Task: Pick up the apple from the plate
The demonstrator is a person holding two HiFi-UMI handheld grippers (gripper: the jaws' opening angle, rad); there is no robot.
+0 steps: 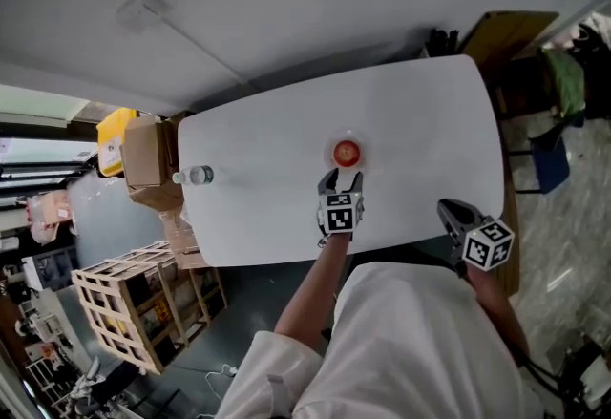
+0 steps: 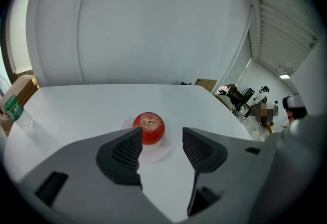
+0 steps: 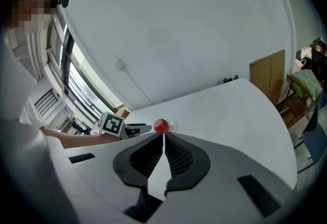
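We see the round red apple (image 2: 149, 127) sitting on its small white plate (image 2: 160, 152) on the big white table (image 1: 430, 140). Our left gripper (image 2: 161, 141) is just beside it, jaws apart and holding nothing. Our right gripper (image 3: 163, 139) is by the table's edge, well apart from the apple, jaws pressed together and empty.

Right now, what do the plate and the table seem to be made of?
Table: smooth white top with a soft sheen, perhaps laminate; no grain shows.
Plate: pale, translucent-looking and glossy, perhaps plastic or glass; its rim barely stands out from the white top.
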